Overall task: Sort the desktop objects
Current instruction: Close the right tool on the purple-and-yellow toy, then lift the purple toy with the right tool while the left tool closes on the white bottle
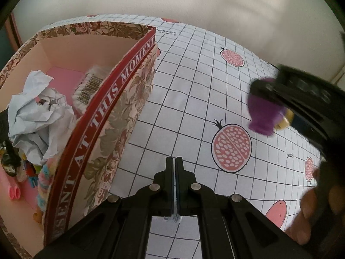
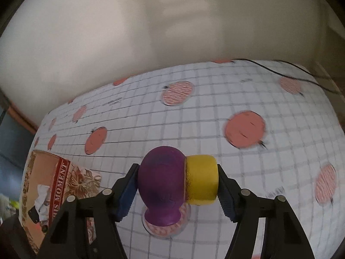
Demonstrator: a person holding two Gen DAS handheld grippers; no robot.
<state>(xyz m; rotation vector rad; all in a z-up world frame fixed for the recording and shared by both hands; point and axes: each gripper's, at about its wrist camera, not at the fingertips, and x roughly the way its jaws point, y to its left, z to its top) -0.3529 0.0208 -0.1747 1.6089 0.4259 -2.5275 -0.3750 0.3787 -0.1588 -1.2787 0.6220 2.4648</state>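
Carrying the purple-and-yellow toy [image 2: 176,185] clamped crosswise, the right gripper [image 2: 175,191] should clear the floral box [image 1: 103,116] rim before releasing, left gripper [image 1: 174,161] clenched empty alongside.

Left gripper [image 1: 174,161] fingers pressed together, empty; right gripper [image 2: 177,185] fingers clamped wide, angled downward.

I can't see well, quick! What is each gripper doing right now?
Left gripper: jaws shut, holding nothing.
Right gripper: jaws shut on the purple and yellow toy.
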